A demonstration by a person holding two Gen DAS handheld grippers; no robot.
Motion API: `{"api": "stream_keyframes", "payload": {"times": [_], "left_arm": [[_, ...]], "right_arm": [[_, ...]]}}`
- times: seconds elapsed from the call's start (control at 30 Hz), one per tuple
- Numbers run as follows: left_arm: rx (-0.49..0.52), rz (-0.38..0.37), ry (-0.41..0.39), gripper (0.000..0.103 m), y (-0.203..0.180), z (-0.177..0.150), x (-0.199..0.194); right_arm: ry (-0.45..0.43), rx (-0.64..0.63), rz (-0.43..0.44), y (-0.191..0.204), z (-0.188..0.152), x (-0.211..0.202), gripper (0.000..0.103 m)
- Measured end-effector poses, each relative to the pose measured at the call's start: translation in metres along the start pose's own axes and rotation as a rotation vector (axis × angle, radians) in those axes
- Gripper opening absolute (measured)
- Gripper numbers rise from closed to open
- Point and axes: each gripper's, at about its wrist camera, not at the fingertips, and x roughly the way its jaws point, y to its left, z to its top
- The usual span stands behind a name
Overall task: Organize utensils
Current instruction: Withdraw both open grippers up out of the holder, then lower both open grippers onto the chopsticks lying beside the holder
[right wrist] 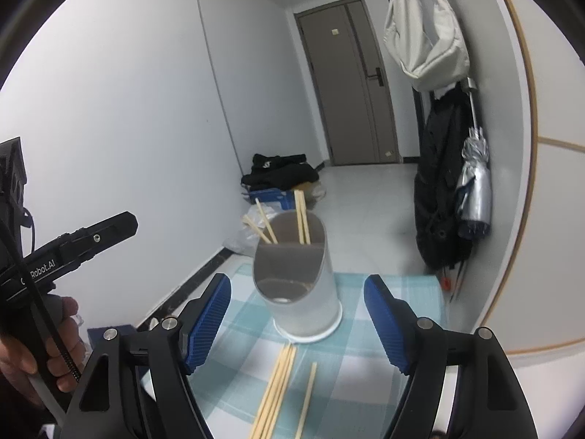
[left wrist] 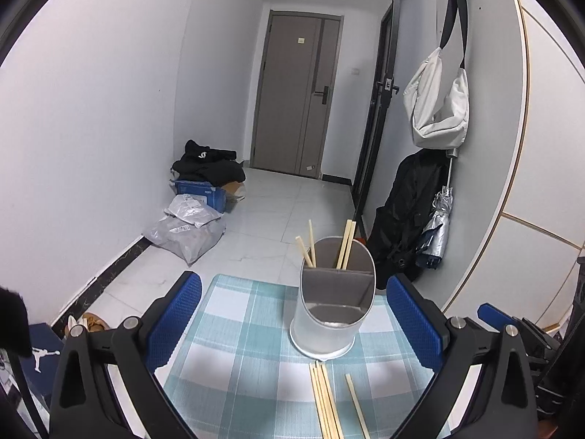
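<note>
A frosted utensil holder (left wrist: 331, 314) (right wrist: 310, 303) with an inner divider stands on a blue checked placemat (left wrist: 234, 329) (right wrist: 395, 292). Several wooden chopsticks (left wrist: 345, 245) (right wrist: 301, 219) stick up from its rear compartment; the front compartment looks empty. A bundle of loose chopsticks (left wrist: 325, 398) (right wrist: 278, 384) lies on the mat just in front of the holder, with a single chopstick (left wrist: 356, 402) (right wrist: 309, 398) beside it on the right. My left gripper (left wrist: 294, 285) stands wide open above the mat, nothing between its blue pads. My right gripper (right wrist: 297, 281) is open too, its pads either side of the holder without touching it.
A hand (right wrist: 55, 347) holds the left gripper's handle at the left of the right wrist view. On the floor lie plastic bags (left wrist: 186, 234), a blue box and black clothes (left wrist: 206, 168). A white bag (left wrist: 438, 106), a black coat (left wrist: 406, 216) and a folded umbrella (right wrist: 475, 190) hang on the right wall.
</note>
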Motion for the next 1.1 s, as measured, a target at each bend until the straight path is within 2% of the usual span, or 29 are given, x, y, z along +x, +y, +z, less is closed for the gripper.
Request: {"api": "stream_keyframes", "payload": {"times": [0.23,0.37,0.5,0.73,0.87,0.97,1.1], "left_arm": [[-0.014,0.023,0.028,0.100,0.007,-0.024,0.007],[-0.041,0.028,0.081,0.100,0.012,-0.036,0.019],[-0.088,0.018,0.114,0.100,0.018,-0.036,0.031],[-0.045,0.047,0.094,0.100,0.020,-0.053,0.043],[0.005,0.071,0.121,0.100,0.025,-0.073,0.055],[0.041,0.081,0.172,0.100,0.028,-0.081,0.068],[0.004,0.072,0.173,0.100,0.037,-0.074,0.072]], "right_arm": [[0.031,-0.008,-0.029,0.004,-0.030,0.003,0.077],[0.077,-0.004,-0.035,0.003,-0.050,0.012,0.077],[0.130,-0.010,-0.080,-0.001,-0.065,0.023,0.077],[0.221,0.004,-0.101,-0.014,-0.077,0.043,0.077],[0.301,0.012,-0.095,-0.018,-0.090,0.059,0.077],[0.352,0.003,-0.103,-0.018,-0.097,0.071,0.077],[0.424,-0.004,-0.110,-0.017,-0.104,0.090,0.077]]}}
